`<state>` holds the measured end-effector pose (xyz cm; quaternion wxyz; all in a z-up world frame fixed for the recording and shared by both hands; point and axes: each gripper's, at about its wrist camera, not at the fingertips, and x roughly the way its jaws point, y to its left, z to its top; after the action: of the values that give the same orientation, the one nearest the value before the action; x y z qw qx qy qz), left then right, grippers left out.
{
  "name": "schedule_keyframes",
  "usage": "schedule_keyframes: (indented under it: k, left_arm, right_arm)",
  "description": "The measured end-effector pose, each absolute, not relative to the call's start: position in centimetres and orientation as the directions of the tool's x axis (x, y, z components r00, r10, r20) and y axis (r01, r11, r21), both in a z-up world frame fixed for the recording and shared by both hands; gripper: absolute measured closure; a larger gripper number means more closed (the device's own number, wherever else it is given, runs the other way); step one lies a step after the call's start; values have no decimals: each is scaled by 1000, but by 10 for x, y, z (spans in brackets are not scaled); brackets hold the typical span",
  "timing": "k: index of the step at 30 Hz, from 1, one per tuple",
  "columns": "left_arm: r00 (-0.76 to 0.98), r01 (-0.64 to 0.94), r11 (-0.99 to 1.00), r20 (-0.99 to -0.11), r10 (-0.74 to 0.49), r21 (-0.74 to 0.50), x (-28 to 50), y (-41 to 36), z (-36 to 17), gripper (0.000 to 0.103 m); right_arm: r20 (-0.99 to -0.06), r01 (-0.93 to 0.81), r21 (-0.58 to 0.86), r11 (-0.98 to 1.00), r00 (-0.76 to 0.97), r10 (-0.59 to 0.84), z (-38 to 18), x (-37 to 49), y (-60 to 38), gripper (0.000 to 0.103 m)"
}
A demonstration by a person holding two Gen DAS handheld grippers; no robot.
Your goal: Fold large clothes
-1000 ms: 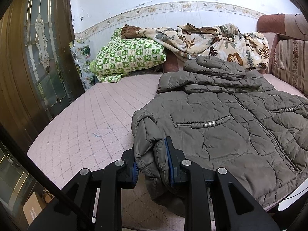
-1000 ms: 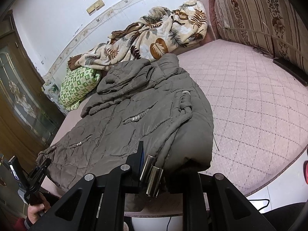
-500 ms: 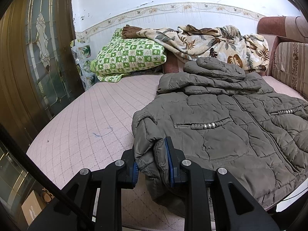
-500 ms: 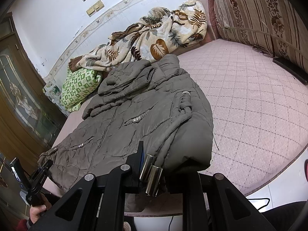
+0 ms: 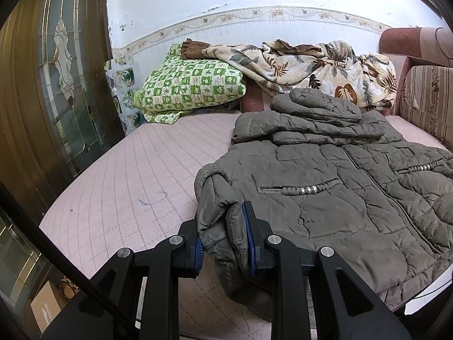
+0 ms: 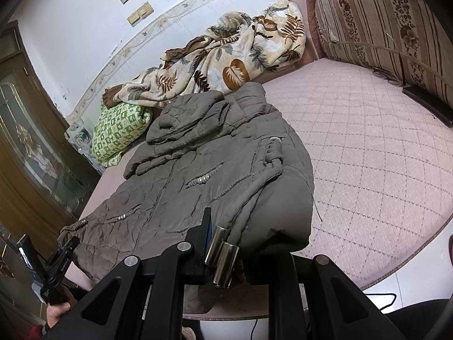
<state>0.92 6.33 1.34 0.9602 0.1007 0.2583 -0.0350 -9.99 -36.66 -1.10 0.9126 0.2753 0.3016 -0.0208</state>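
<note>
A large grey-brown quilted jacket (image 5: 339, 187) lies front up on the pink bed, hood at the far end; it also shows in the right wrist view (image 6: 198, 175). My left gripper (image 5: 223, 240) is shut on the jacket's near left hem corner, fabric bunched between its blue pads. My right gripper (image 6: 240, 243) is shut on the near right hem corner, beside two metal cord ends (image 6: 220, 252); its right finger is hidden under the fabric. The left gripper also shows at the lower left of the right wrist view (image 6: 61, 257).
The pink quilted mattress (image 5: 127, 184) has a green checked pillow (image 5: 189, 85) and a leaf-print blanket (image 5: 311, 68) at its far end. A striped sofa back (image 6: 382, 19) runs along the right side. A wooden glass door (image 5: 56, 85) stands to the left.
Both grippers have lifted a little and drawn the jacket's hem corners slightly toward me. The grips are unchanged.
</note>
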Motion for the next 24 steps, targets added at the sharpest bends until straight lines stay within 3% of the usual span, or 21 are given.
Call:
schedule_keyframes:
  k: [24]
  left_arm:
    - [864, 113, 982, -503, -22, 152, 14, 65, 17, 80]
  right_arm:
    - [-560, 200, 484, 852, 819, 126, -2, -95, -367, 85]
